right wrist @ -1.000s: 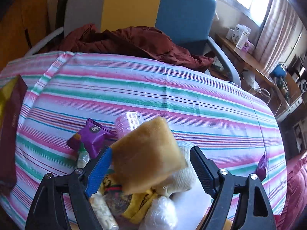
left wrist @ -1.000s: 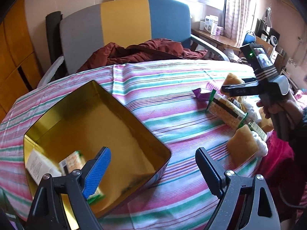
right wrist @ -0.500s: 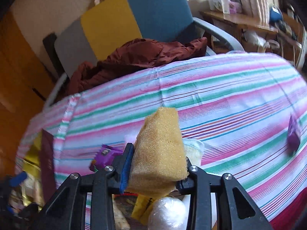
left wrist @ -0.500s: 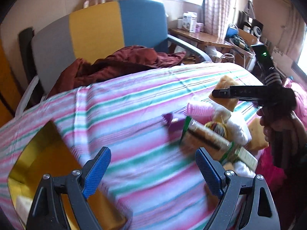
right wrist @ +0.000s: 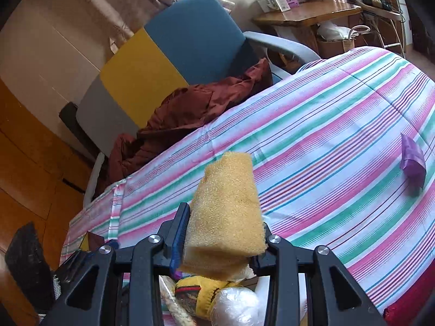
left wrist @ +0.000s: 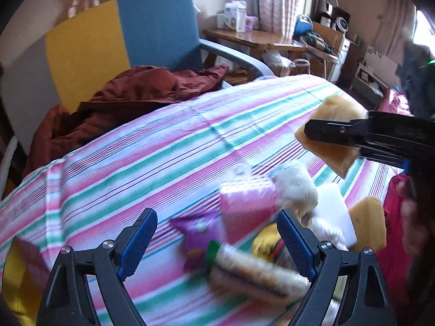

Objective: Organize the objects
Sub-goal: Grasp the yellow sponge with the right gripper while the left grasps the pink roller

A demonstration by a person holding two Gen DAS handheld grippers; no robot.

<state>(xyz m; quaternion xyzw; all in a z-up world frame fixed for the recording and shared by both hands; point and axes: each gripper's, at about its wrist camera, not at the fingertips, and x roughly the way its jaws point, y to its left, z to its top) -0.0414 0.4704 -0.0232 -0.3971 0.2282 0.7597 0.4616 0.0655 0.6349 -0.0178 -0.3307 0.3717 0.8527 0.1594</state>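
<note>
My right gripper (right wrist: 220, 231) is shut on a yellow sponge (right wrist: 228, 212) and holds it above the striped tablecloth (right wrist: 326, 163); it also shows in the left wrist view (left wrist: 315, 131) with the sponge (left wrist: 334, 108). My left gripper (left wrist: 217, 239) is open and empty over a pile: a purple packet (left wrist: 195, 233), a pink pack (left wrist: 244, 203), a cracker pack (left wrist: 252, 274), a white fluffy item (left wrist: 296, 184) and a second sponge (left wrist: 367, 225). The gold box corner (left wrist: 16, 277) shows at the lower left.
A blue, yellow and grey chair (left wrist: 122, 35) with a maroon jacket (left wrist: 130, 95) stands behind the table. Another purple packet (right wrist: 413, 160) lies at the far right of the cloth. A wooden desk (left wrist: 258, 40) with boxes is at the back.
My right gripper closed on the yellow sponge and lifted it off the pile. My left gripper swung right, away from the gold box, to over the pile.
</note>
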